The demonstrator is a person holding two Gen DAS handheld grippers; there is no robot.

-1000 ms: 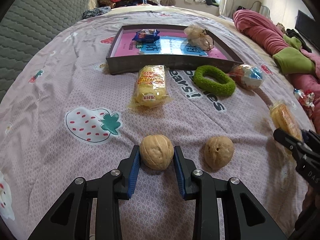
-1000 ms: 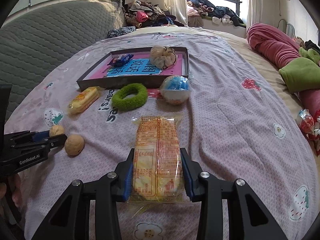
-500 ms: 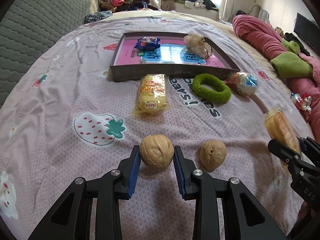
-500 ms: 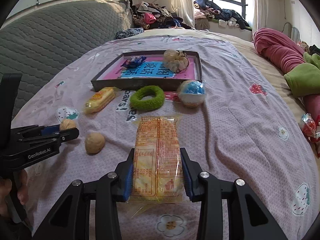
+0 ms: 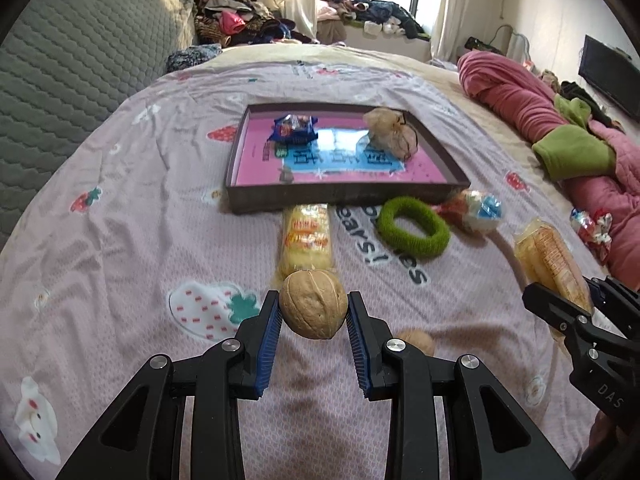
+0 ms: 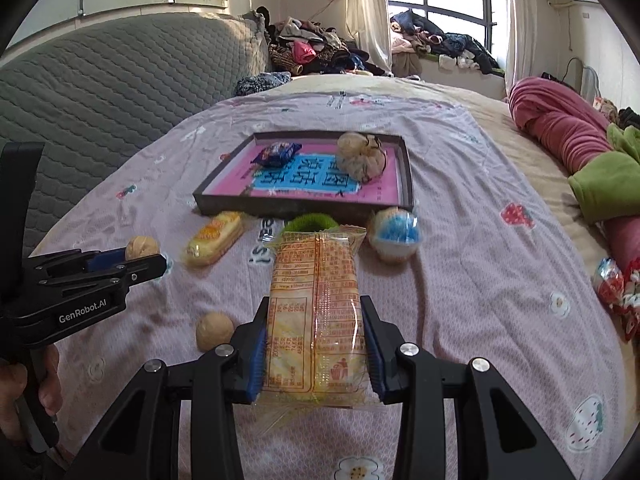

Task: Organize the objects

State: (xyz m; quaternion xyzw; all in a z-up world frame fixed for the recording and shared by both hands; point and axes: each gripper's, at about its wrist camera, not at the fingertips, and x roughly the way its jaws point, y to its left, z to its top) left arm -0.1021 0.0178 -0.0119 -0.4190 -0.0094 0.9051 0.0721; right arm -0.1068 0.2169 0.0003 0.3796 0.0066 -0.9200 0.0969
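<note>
Both tongs are loaded: the left gripper [image 5: 313,312] pinches a round tan walnut [image 5: 313,305] across its middle, clear of the pink bedsheet [image 5: 120,216], and the right gripper [image 6: 316,344] clamps a long yellow-orange plastic snack packet [image 6: 316,312] by its sides. Hard and light, the walnut could roll out of a loose grip; the crinkly packet looks soft and slippery. Ahead lies the dark-rimmed pink tray [image 5: 344,196].
</note>
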